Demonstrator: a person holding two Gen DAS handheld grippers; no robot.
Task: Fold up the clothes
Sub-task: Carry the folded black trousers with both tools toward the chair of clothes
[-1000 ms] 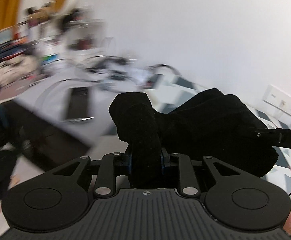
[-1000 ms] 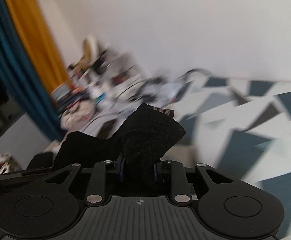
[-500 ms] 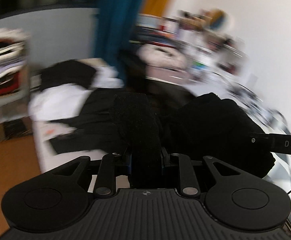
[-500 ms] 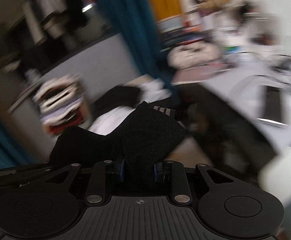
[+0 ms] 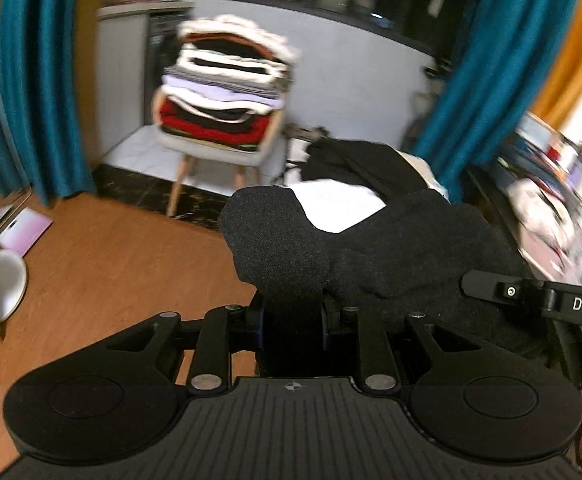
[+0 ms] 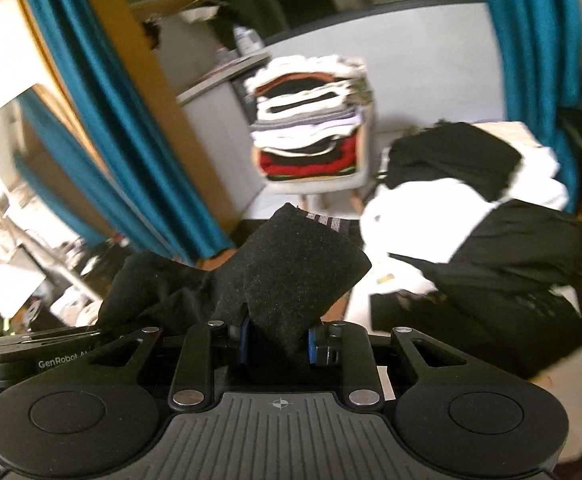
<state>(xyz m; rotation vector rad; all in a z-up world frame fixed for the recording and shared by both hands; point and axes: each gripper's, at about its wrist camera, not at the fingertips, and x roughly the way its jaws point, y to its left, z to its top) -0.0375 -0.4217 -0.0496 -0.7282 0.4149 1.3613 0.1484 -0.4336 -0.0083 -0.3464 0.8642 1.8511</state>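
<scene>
Teal curtains [image 5: 39, 80] frame a cluttered room with a wood floor [image 5: 103, 264], where a chair [image 5: 219, 148] carries a tall stack of folded clothes [image 5: 227, 92]. Beside it lies a loose heap of black and white laundry [image 6: 471, 216]. Both tools pinch one folded black garment [image 5: 371, 264] held in the air between them: the left gripper [image 5: 292, 320] grips one end, the right gripper [image 6: 277, 340] the other. Folding looks finished, and this seems the carry. Next, the bundle likely needs lowering flat onto the stack before letting go.
</scene>
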